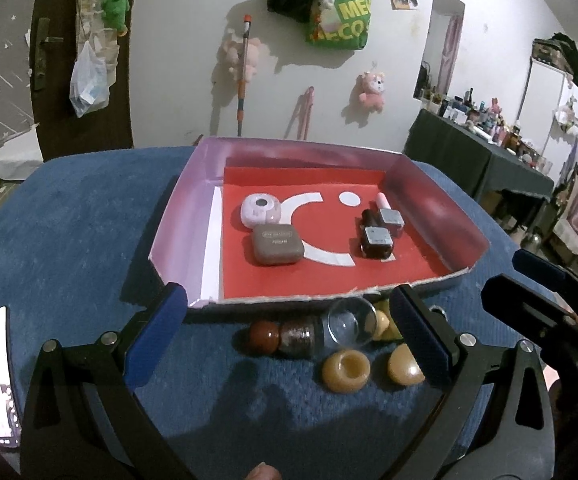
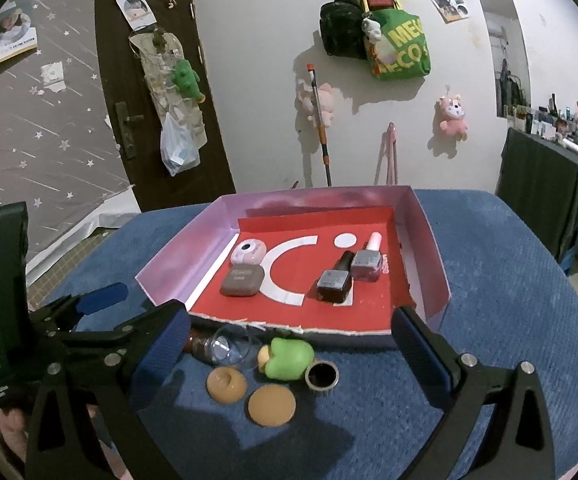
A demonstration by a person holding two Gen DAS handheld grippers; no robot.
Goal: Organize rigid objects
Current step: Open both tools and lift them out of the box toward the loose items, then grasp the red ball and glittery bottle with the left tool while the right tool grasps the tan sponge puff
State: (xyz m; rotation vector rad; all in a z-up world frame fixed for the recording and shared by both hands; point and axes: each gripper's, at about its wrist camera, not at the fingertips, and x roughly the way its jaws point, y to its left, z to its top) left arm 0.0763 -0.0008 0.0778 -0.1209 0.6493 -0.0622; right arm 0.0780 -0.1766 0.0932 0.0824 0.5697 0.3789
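Both tongs, left tongs [image 1: 287,332] and right tongs [image 2: 289,344], hang spread and empty over loose caps [image 2: 271,405] at 6 o'clock of the red tray [image 2: 429,240]; I judge one should pinch one cap squarely across its rim.

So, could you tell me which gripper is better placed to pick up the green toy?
Probably the right gripper: the green toy lies between its open fingers, while the left view shows it mostly hidden behind the clear cup.
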